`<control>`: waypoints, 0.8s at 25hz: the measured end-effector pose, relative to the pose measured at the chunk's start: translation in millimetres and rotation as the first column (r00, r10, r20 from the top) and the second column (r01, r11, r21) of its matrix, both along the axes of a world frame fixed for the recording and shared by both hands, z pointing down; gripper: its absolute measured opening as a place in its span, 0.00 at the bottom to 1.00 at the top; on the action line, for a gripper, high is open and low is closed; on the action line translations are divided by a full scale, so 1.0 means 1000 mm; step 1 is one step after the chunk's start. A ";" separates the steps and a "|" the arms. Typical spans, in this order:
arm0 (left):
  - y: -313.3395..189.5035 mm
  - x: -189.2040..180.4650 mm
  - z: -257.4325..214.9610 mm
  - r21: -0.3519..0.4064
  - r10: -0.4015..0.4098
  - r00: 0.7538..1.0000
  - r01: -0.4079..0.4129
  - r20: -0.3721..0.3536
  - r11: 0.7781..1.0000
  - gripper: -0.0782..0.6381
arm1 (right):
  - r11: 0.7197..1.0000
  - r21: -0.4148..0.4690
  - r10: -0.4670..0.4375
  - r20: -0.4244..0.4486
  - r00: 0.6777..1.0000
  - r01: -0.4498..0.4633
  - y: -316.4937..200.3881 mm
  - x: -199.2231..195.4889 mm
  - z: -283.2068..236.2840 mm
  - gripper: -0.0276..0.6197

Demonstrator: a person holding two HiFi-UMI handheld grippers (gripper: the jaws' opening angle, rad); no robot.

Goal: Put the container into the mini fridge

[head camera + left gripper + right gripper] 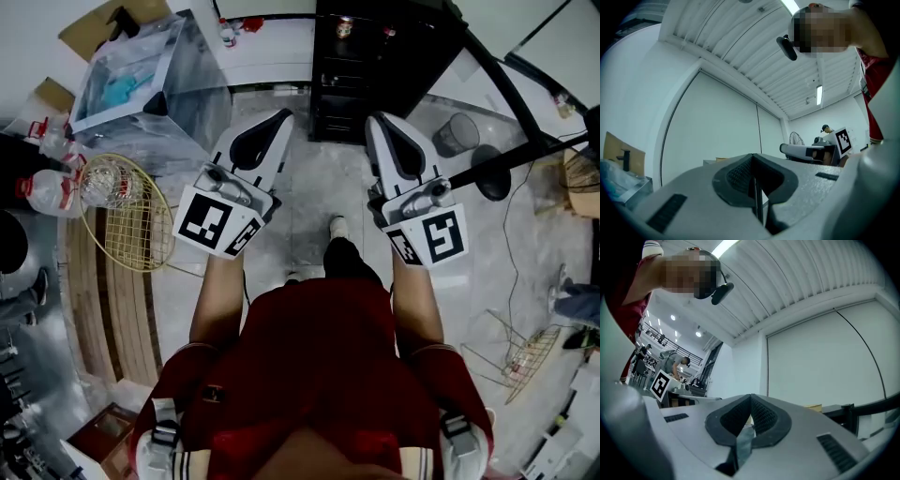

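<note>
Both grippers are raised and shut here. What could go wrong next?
1. The left gripper and right gripper are shut and empty; unless they open first, they may only shove whatever they reach for.
2. The wire basket and cable lie on the floor beside the person: a trip risk when stepping.
3. The black stand slants close by the right gripper and could get knocked.

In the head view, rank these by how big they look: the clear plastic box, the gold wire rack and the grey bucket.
1. clear plastic box, largest.
2. gold wire rack, somewhat smaller.
3. grey bucket, clearly smallest.
</note>
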State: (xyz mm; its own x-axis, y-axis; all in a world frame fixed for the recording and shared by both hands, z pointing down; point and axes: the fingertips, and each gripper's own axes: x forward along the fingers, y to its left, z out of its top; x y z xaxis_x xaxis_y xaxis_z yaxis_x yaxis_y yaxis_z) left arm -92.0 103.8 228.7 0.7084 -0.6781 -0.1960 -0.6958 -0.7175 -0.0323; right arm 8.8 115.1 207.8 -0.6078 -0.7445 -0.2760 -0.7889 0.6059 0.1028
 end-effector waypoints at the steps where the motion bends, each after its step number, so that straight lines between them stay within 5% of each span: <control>1: -0.010 0.004 0.000 0.000 -0.007 1.000 0.007 0.007 1.000 0.12 | 1.000 0.005 -0.005 0.001 1.000 0.005 -0.010 0.004 0.000 0.04; 8: -0.076 0.037 -0.004 0.000 -0.051 0.998 0.051 0.032 0.999 0.12 | 0.999 0.020 -0.044 0.008 0.999 0.044 -0.080 0.039 -0.004 0.05; 20: -0.161 0.090 -0.008 0.008 -0.112 0.992 0.111 0.052 0.994 0.12 | 0.990 0.022 -0.136 -0.134 0.982 0.140 -0.190 0.083 -0.013 0.34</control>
